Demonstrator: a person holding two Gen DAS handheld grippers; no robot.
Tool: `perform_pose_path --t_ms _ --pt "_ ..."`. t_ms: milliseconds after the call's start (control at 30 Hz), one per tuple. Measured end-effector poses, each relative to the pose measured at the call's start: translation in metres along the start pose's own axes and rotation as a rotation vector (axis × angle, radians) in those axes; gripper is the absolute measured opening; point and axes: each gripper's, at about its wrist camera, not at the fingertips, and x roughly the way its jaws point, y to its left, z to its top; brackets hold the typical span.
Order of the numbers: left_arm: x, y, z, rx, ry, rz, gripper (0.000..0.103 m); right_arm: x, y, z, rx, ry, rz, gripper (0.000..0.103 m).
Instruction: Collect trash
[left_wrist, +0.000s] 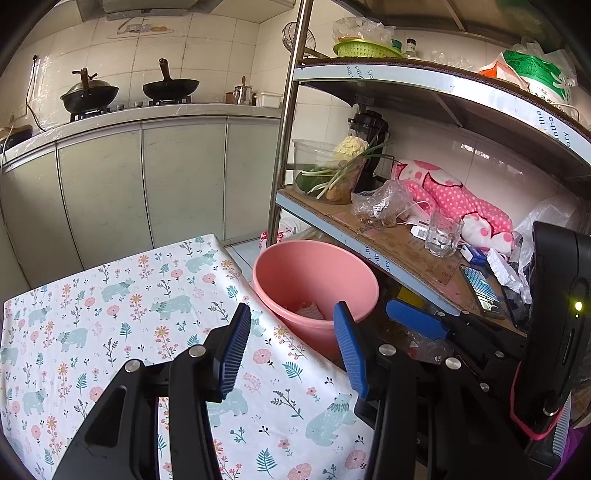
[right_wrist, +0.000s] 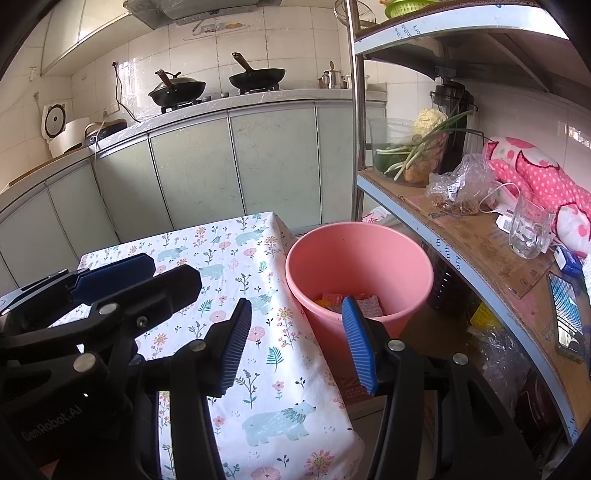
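A pink bucket (left_wrist: 314, 269) stands on the floor between the table and a metal shelf rack. In the right wrist view the bucket (right_wrist: 354, 258) holds several wrappers (right_wrist: 347, 301) at its bottom; the left wrist view shows only a scrap of them (left_wrist: 310, 311). My left gripper (left_wrist: 292, 306) hovers open over the table's right edge, with nothing between its blue pads. My right gripper (right_wrist: 296, 300) is open and empty too, close beside it on the right. One of its blue fingers (left_wrist: 417, 319) shows in the left wrist view. The left gripper's fingers (right_wrist: 114, 273) show at the left of the right wrist view.
A table with a floral bear-print cloth (left_wrist: 110, 295) (right_wrist: 221, 251) fills the near left. The shelf rack (right_wrist: 461, 236) on the right carries a glass mug (right_wrist: 528, 229), a plastic bag, a pink dotted plush and a bowl of vegetables. Cabinets and a counter with two woks (right_wrist: 255, 77) stand behind.
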Motion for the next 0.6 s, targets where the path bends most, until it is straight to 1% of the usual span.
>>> perform_pose_path --t_ms 167,333,600 --pt "0.0017 -0.0006 -0.0022 0.01 0.002 -0.006 0.046 -0.0007 0.0004 -0.0006 -0.003 -0.002 0.001 0.052" --pt "-0.0009 -0.0021 -0.0031 0.032 -0.017 0.011 0.046 -0.0006 0.0 -0.0012 0.001 -0.002 0.001 0.052" --pt "-0.0008 0.0003 -0.0024 0.03 -0.004 0.002 0.046 -0.0003 0.0005 -0.0012 0.0 0.001 0.003 0.052"
